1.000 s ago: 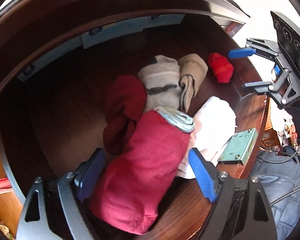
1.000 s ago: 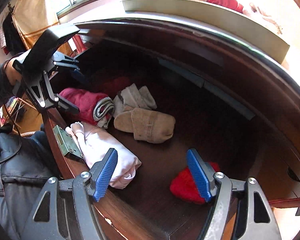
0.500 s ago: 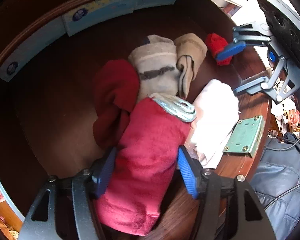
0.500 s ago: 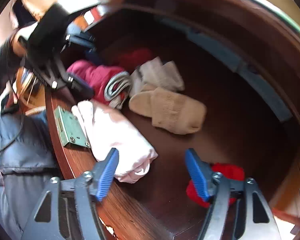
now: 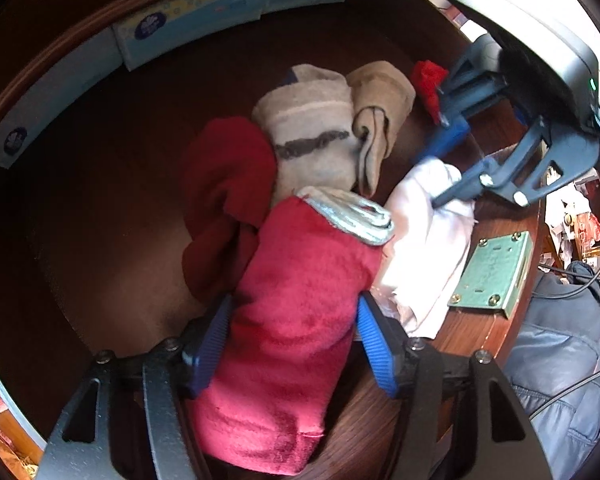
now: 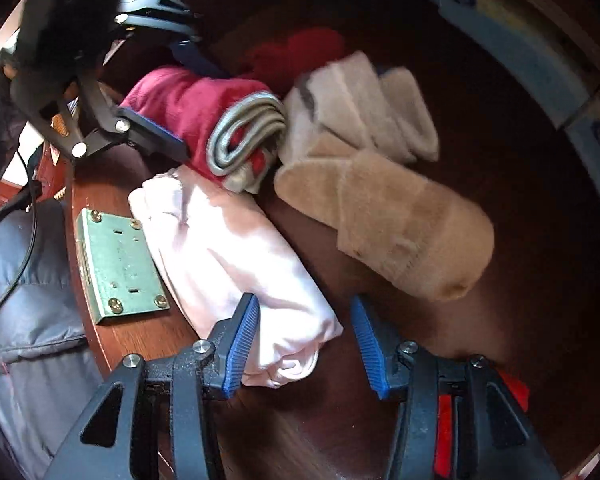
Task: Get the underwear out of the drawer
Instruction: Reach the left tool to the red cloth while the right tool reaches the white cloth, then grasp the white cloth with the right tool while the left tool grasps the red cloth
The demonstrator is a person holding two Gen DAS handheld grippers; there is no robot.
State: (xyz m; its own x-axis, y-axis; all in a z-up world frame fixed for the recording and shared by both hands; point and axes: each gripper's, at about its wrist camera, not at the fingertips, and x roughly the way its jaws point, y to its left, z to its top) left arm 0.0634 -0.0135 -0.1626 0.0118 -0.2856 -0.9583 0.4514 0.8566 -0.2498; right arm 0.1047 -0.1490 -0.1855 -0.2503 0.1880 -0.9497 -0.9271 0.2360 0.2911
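Since before, right tongs (image 6: 304,340) narrower

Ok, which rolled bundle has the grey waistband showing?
The bright red roll clamped in the left hand-held gripper; the pale pink roll beside it shows none.

Both fisheye views bend hard at the rim, and black vignette fills the corners. In the left wrist view daylight enters from about two o'clock, blowing out the white folded cloth (image 5: 428,248) and putting a sheen on the green metal plate (image 5: 494,274); the drawer (image 5: 100,208) sinks into deep brown shadow from seven to eleven o'clock. The red roll (image 5: 296,320) is crisp and well lit. In the right wrist view the same white cloth (image 6: 236,256) glares near the centre, while the tan sock (image 6: 396,224) and the grey socks (image 6: 364,108) are smeared by motion blur. The far wall from twelve to three o'clock is dim and soft.
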